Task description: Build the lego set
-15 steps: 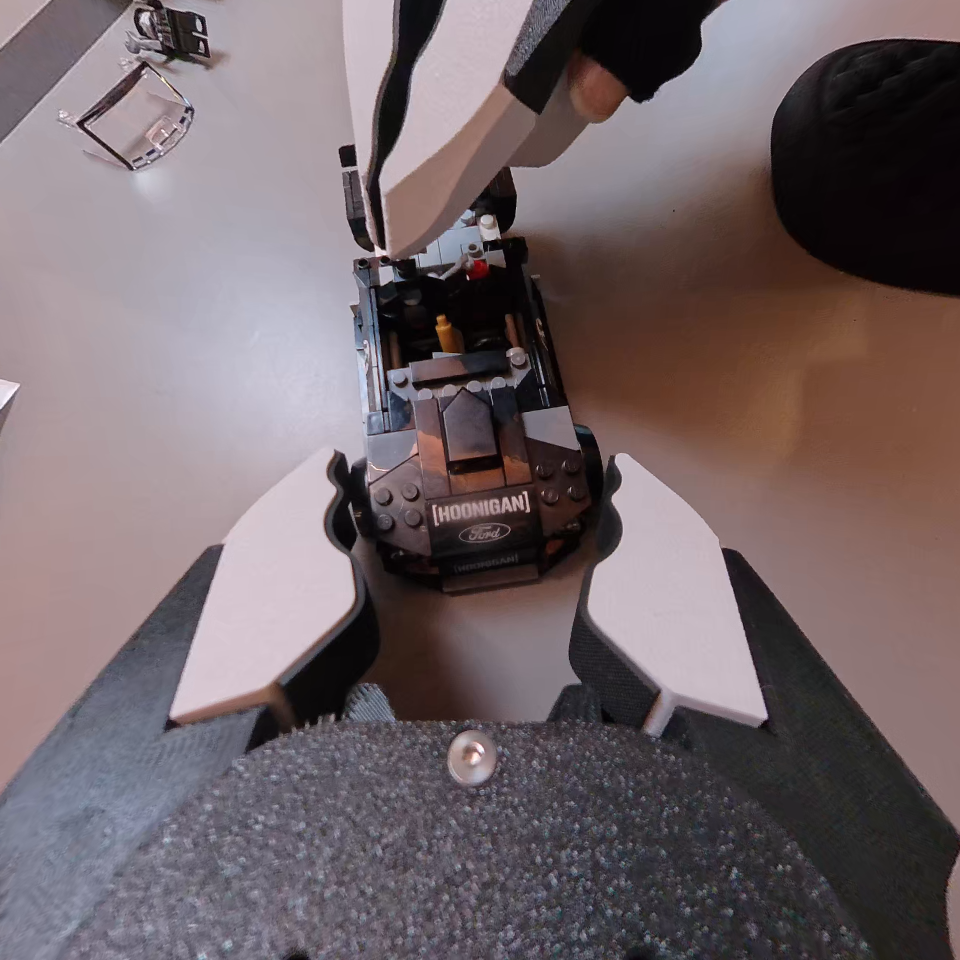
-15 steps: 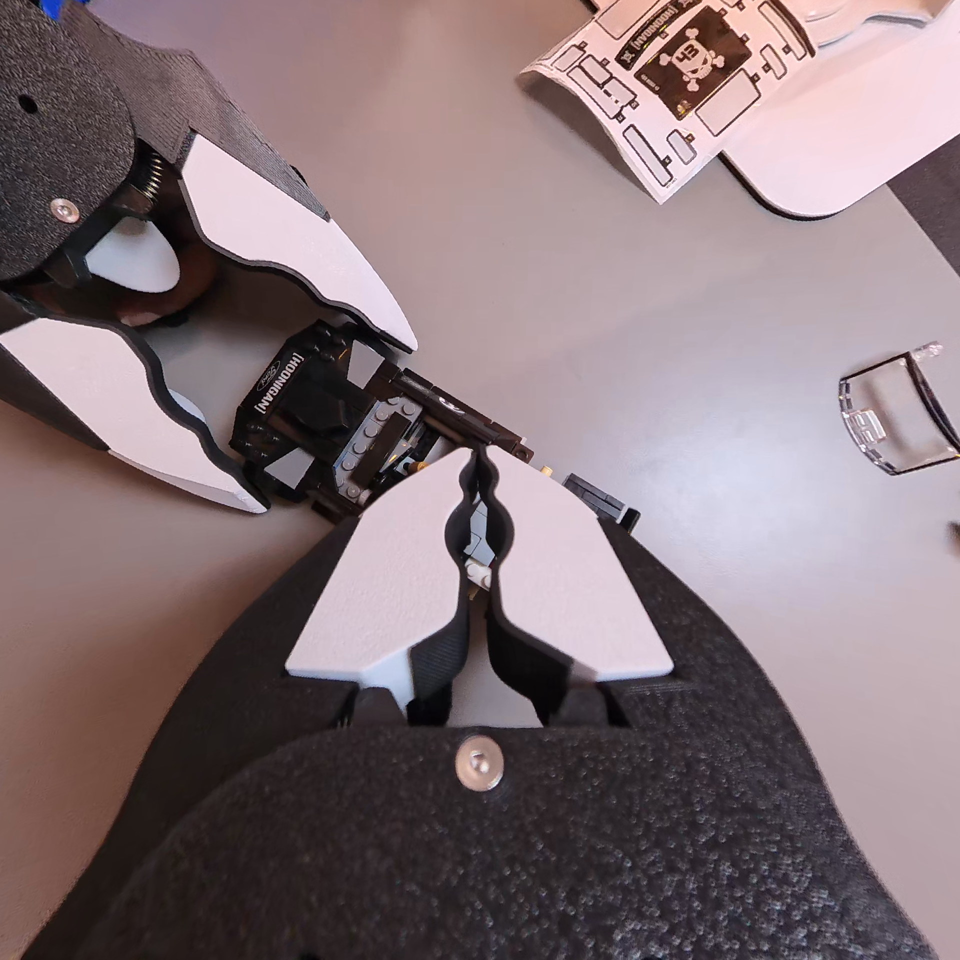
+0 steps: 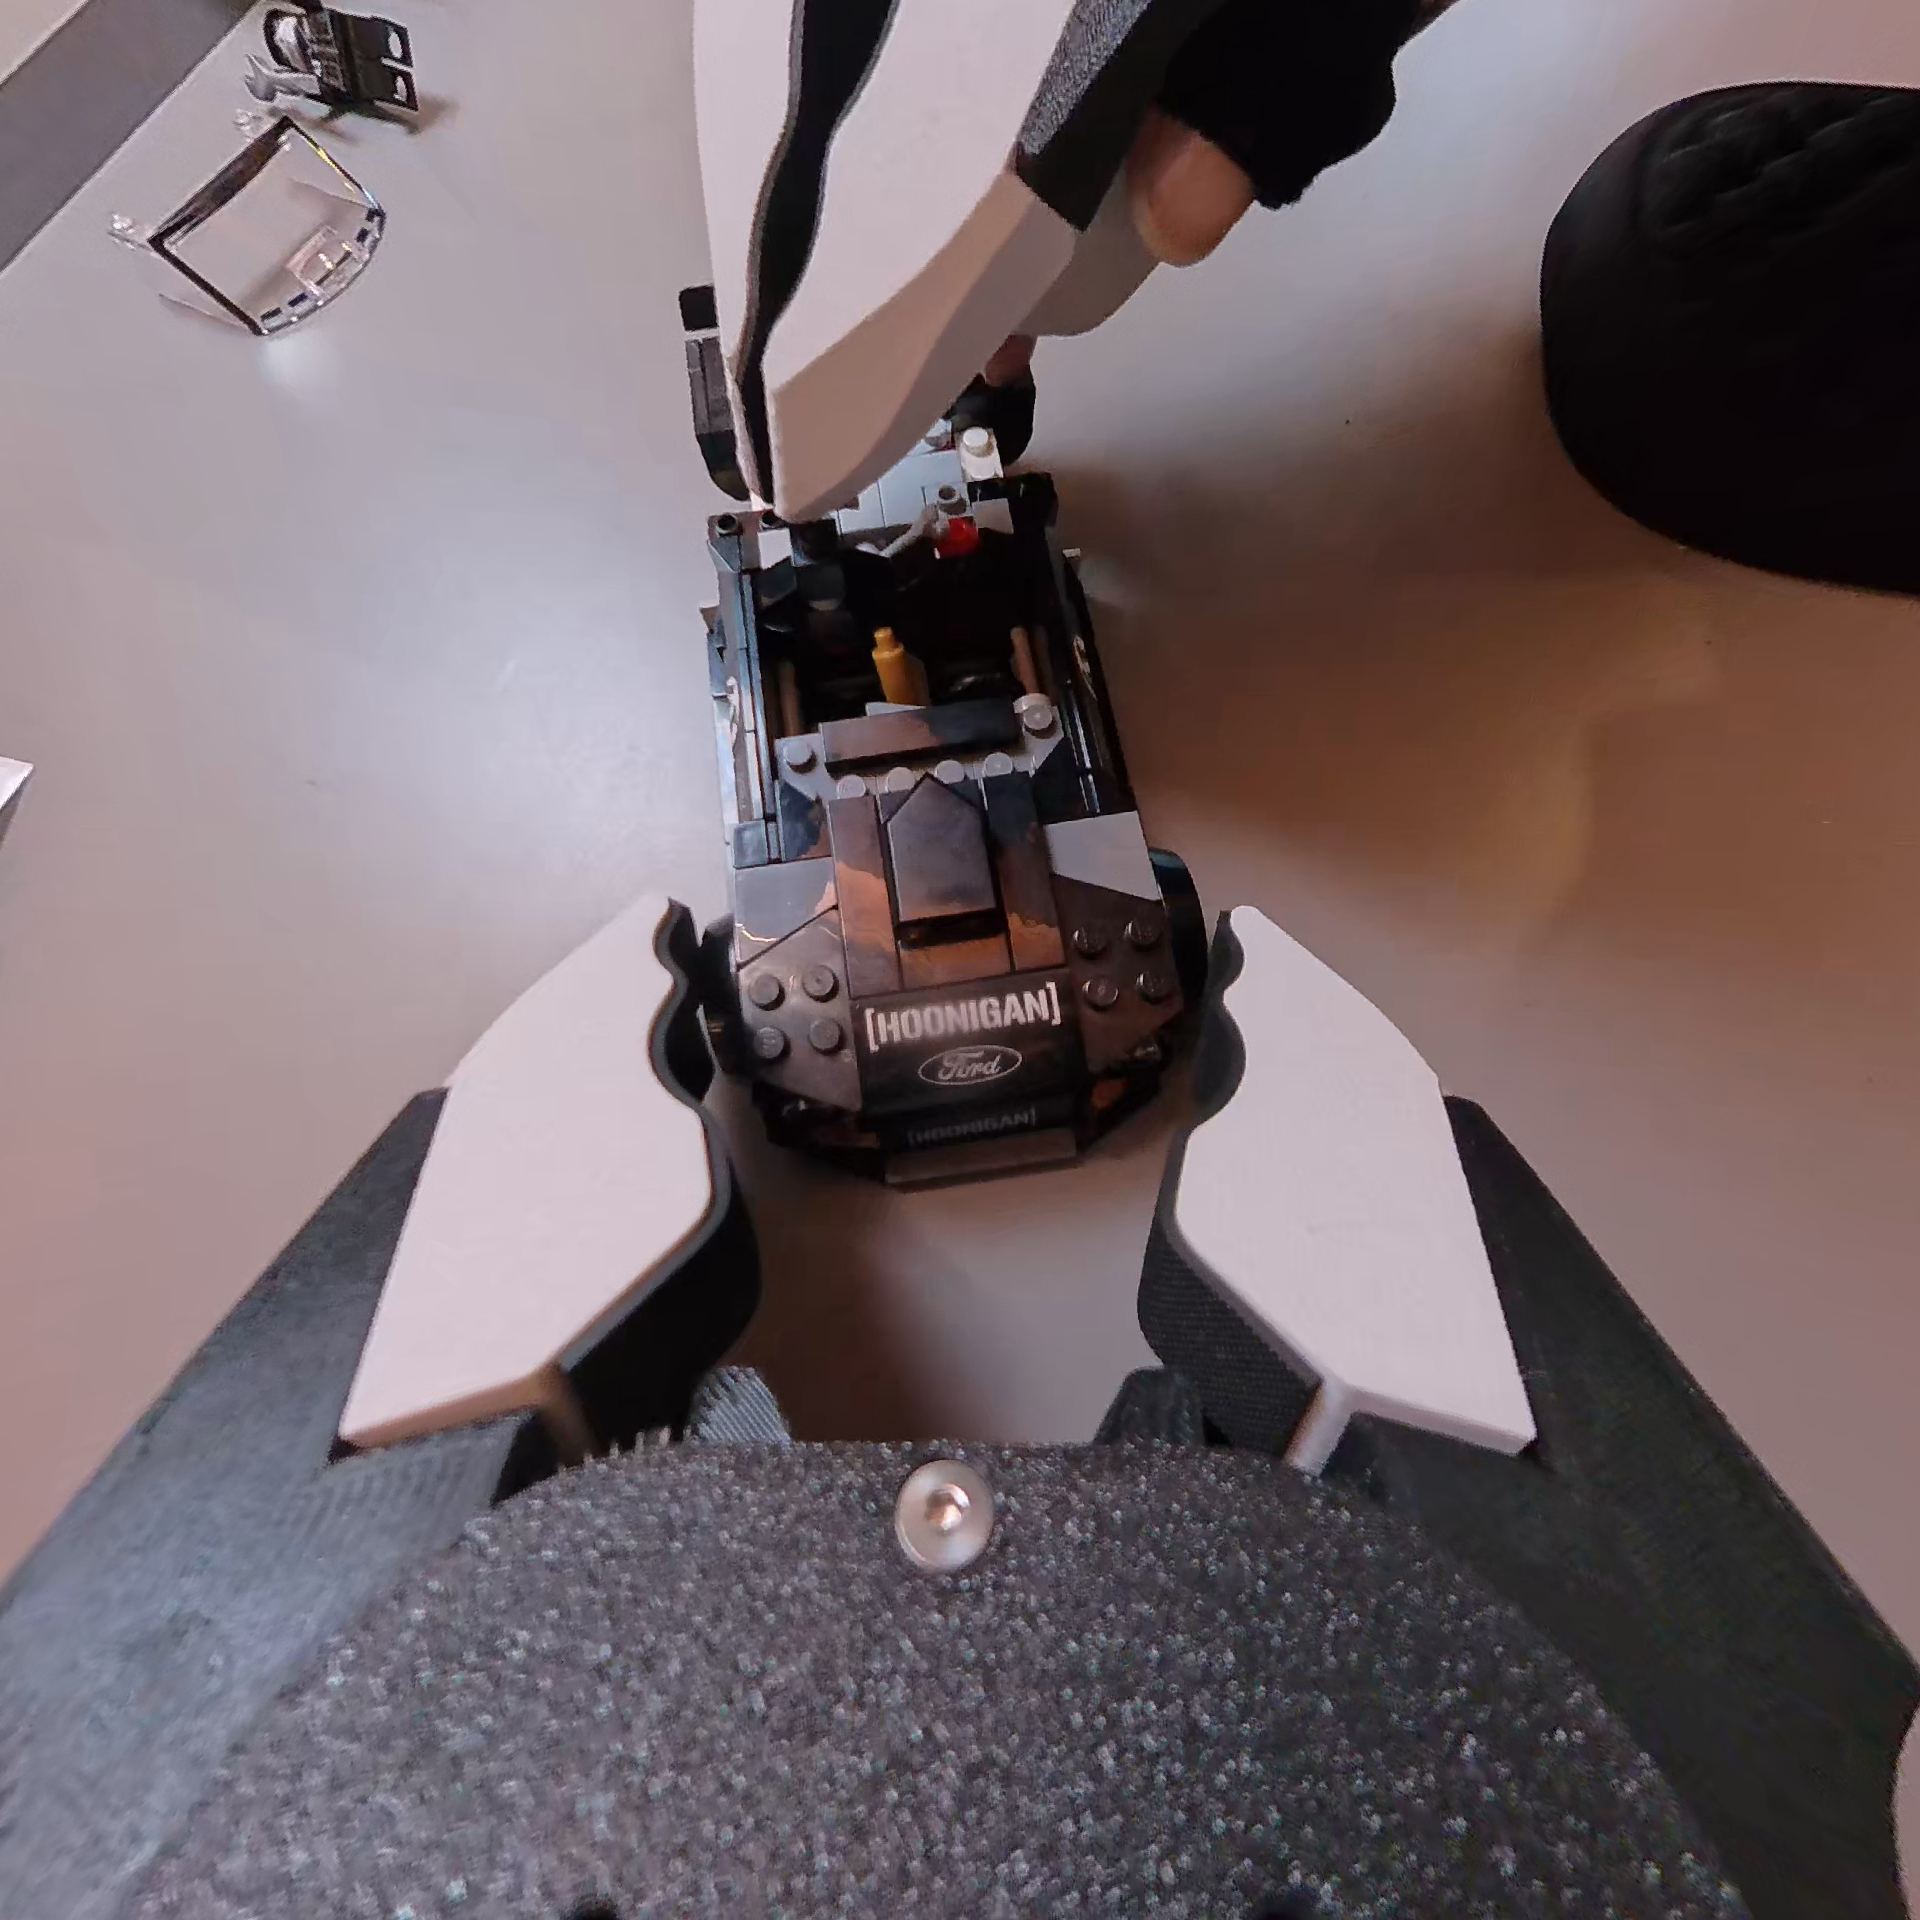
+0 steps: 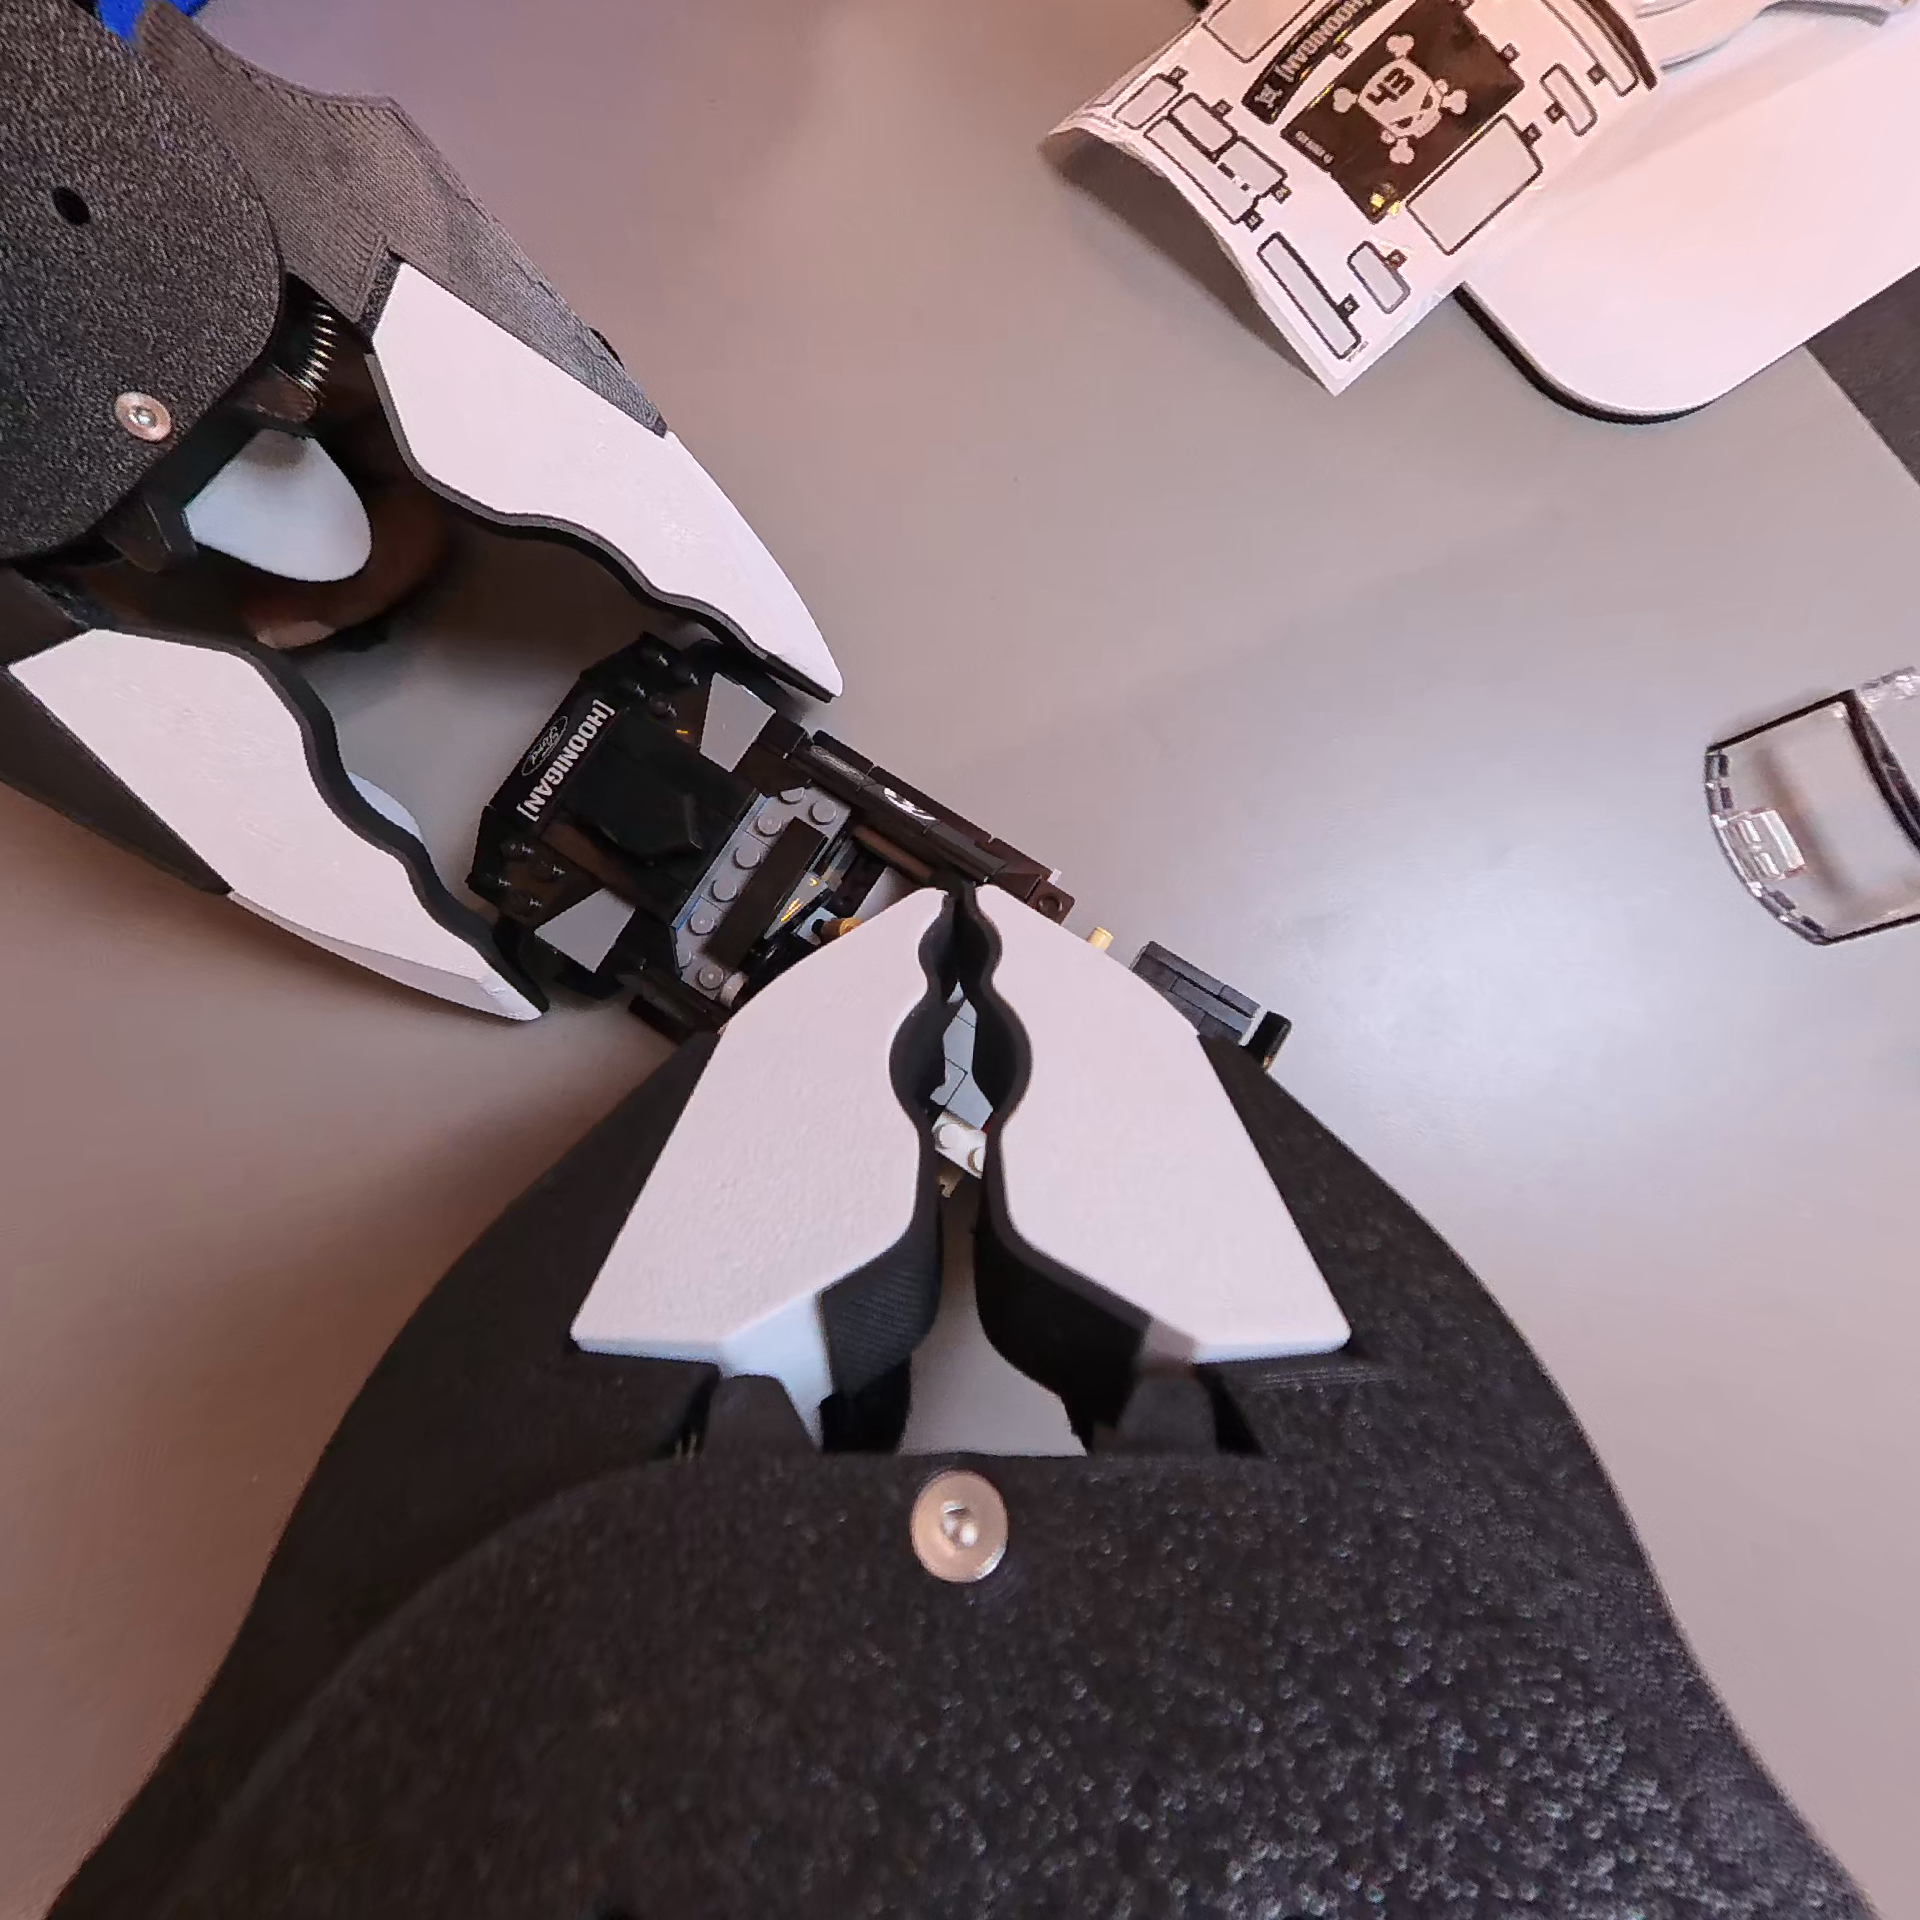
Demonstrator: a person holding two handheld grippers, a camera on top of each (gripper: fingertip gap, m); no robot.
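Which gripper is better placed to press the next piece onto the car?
Probably the right gripper: it is shut, its tips at the car's rear. The left gripper, open, flanks the front.

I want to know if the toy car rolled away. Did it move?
No. The car sits just as far from the clear piece as before, in the same direction.

Indoor hobby or office workspace, exact kind unclear. Plain grey bench (image 4: 1039, 540), smooth, warm light glare. Loose bits lying about: sticker sheet (image 4: 1340, 177), clear windscreen piece (image 3: 260, 223), white curved pad (image 4: 1683, 249).
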